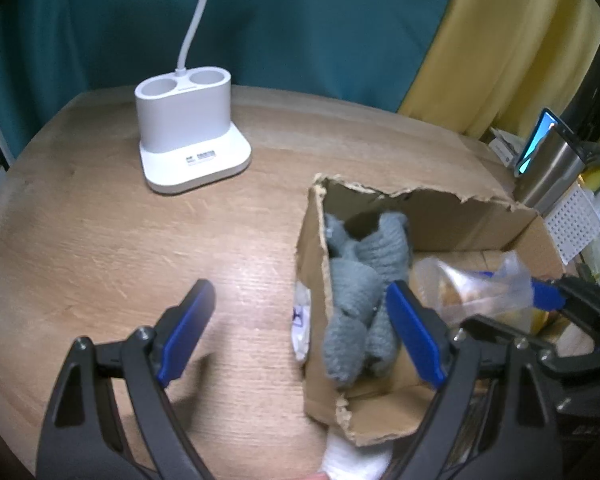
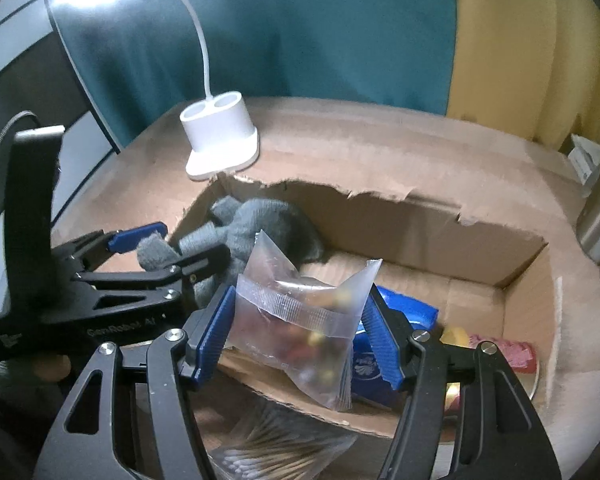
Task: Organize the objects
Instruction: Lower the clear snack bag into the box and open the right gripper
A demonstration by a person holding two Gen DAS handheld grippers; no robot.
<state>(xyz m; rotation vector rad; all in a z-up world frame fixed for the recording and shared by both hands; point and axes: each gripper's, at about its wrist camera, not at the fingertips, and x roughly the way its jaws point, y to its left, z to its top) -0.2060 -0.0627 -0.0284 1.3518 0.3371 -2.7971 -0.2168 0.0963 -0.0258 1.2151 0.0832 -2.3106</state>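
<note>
A torn cardboard box (image 1: 316, 264) (image 2: 420, 224) stands on the wooden table. Grey knitted gloves (image 1: 364, 280) (image 2: 256, 224) lie in its left end. My right gripper (image 2: 296, 332) is shut on a clear plastic snack bag (image 2: 300, 320) and holds it over the box; the bag also shows in the left wrist view (image 1: 472, 288). My left gripper (image 1: 304, 328) is open, one finger (image 1: 188, 328) outside the box's left wall and the other (image 1: 416, 332) inside, over the gloves. A blue packet (image 2: 380, 352) and a pink item (image 2: 508, 352) lie in the box.
A white desk lamp base (image 1: 192, 140) (image 2: 220, 140) with a gooseneck stands at the back of the table (image 1: 100, 240). A bag of cotton swabs (image 2: 276, 444) lies in front of the box. A steel canister (image 1: 552, 172) and a white perforated basket (image 1: 576, 224) sit at the right. Teal and yellow curtains hang behind.
</note>
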